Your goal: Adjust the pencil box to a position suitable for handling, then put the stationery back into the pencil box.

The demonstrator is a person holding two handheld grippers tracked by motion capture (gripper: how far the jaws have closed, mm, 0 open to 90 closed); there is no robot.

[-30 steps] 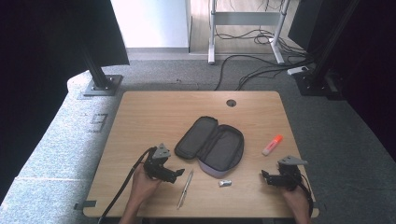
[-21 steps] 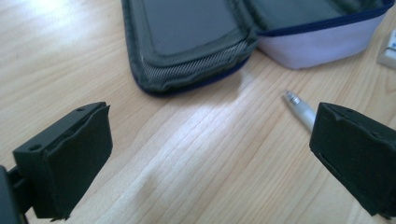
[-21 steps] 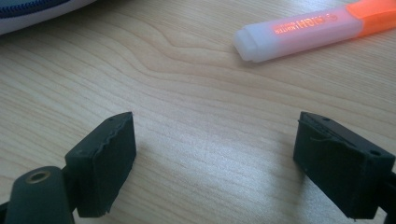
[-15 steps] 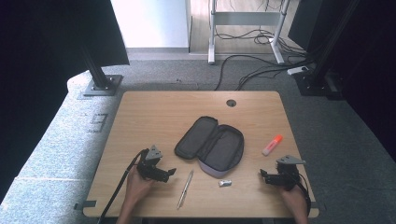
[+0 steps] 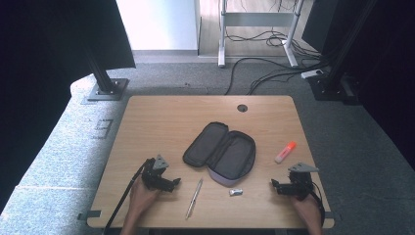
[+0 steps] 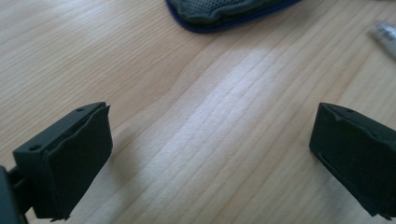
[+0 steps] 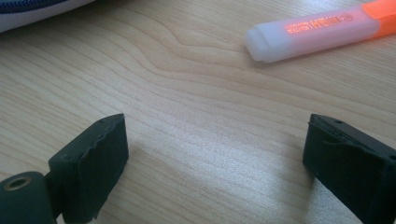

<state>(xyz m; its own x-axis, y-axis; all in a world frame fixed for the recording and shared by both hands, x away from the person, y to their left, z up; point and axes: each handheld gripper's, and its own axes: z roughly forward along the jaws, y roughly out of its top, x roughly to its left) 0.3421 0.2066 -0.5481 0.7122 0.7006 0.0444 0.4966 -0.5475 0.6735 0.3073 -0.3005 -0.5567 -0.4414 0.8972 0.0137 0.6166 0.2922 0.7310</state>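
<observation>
An open dark pencil case (image 5: 220,152) lies in the middle of the wooden table (image 5: 161,117). A silver pen (image 5: 194,197) and a small silver-white piece (image 5: 236,192) lie in front of it, and an orange highlighter (image 5: 285,152) lies to its right. My left gripper (image 5: 173,182) rests low at the front left, open, with bare wood between its jaws (image 6: 210,158); the case's edge (image 6: 224,14) lies ahead. My right gripper (image 5: 274,185) sits at the front right, open; its jaws have just been opening over bare wood (image 7: 215,163), short of the highlighter (image 7: 322,30).
A round cable hole (image 5: 242,107) sits near the table's far edge. Beyond the table are grey carpet, a black stand base (image 5: 105,90) at the left and cables (image 5: 274,73) at the back. The person's hands come in at the front edge.
My left gripper has sunk a little toward the table and drifted slightly left. The right hand has stayed put. The objects on the table have not moved.
</observation>
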